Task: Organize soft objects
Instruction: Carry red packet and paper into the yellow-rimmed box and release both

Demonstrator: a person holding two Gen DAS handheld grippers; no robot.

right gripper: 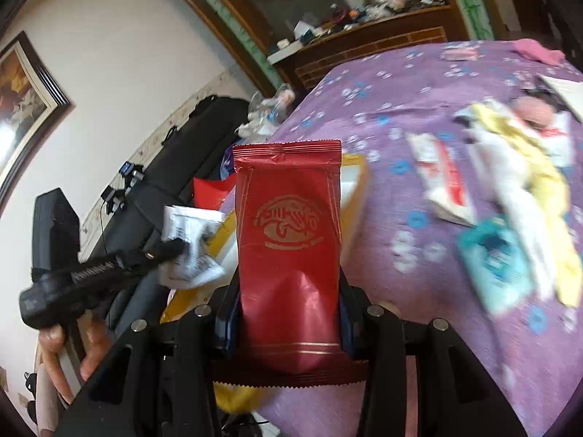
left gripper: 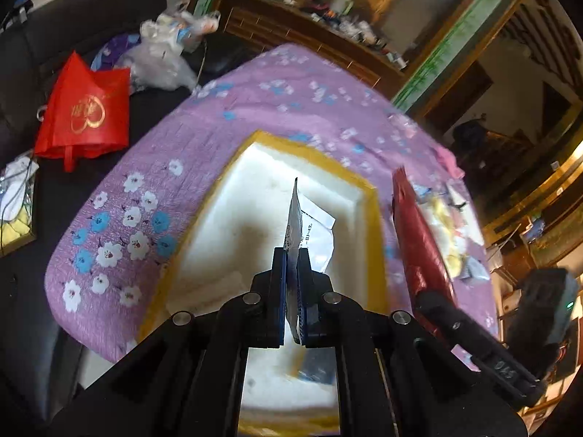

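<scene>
My left gripper [left gripper: 291, 255] is shut on a thin white-and-blue packet [left gripper: 296, 225], held edge-on above a white foam box with a yellow rim [left gripper: 309, 147]. My right gripper [right gripper: 288, 284] is shut on a red foil pouch [right gripper: 288, 218] with a gold emblem, held upright. In the left wrist view the red pouch [left gripper: 419, 240] and the right gripper's finger show just right of the box. In the right wrist view the left gripper [right gripper: 171, 247] with its white packet [right gripper: 189, 240] is at the left, over the box's yellow edge [right gripper: 222, 233].
The box sits on a purple floral cloth [left gripper: 226, 116]. More soft packets and cloths lie scattered on the cloth [right gripper: 510, 182]. A red bag [left gripper: 83, 113] and plastic bags [left gripper: 164, 54] lie on a dark sofa at the left. A wooden cabinet [left gripper: 291, 25] stands behind.
</scene>
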